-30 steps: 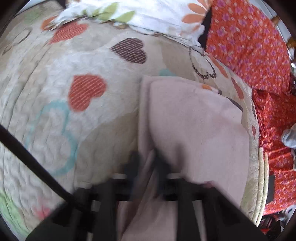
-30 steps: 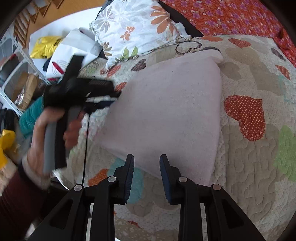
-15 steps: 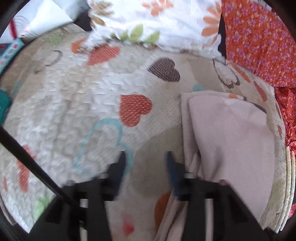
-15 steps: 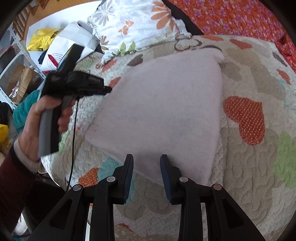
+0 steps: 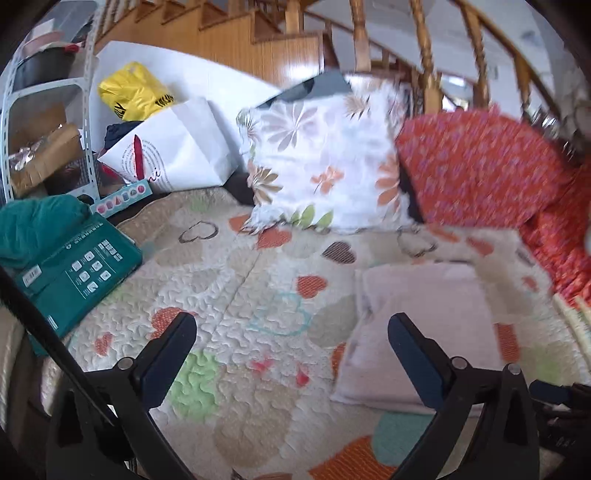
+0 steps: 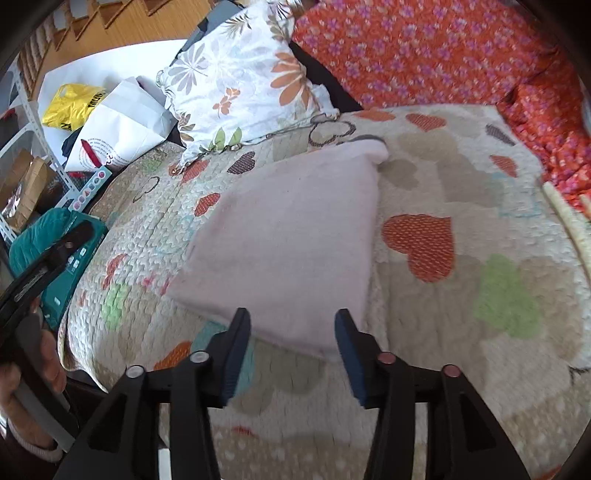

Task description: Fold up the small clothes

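A folded pale pink garment (image 6: 291,236) lies flat on the heart-patterned quilt (image 6: 461,325). My right gripper (image 6: 291,334) hovers just short of the garment's near edge; its jaws are opening and hold nothing. The left wrist view has the same pink garment (image 5: 424,325) at the right. My left gripper (image 5: 291,332) stands over the quilt (image 5: 240,295) to the garment's left, jaws opening wide with nothing between them. The right wrist view catches a hand (image 6: 22,365) holding the left gripper's handle at the far left edge.
A floral pillow (image 5: 325,162) and a red flowered cover (image 5: 476,166) border the quilt at the back. A teal box (image 5: 74,273) lies at the quilt's left edge, with a white bag (image 5: 173,147), a yellow bag (image 5: 133,92) and a shelf rack (image 5: 44,122) beyond. Wooden stairs (image 5: 258,33) rise behind.
The left gripper let go of the pink garment's edge, opened wide, and swung up and left off it. The right gripper's jaws spread wider and it lifted slightly.
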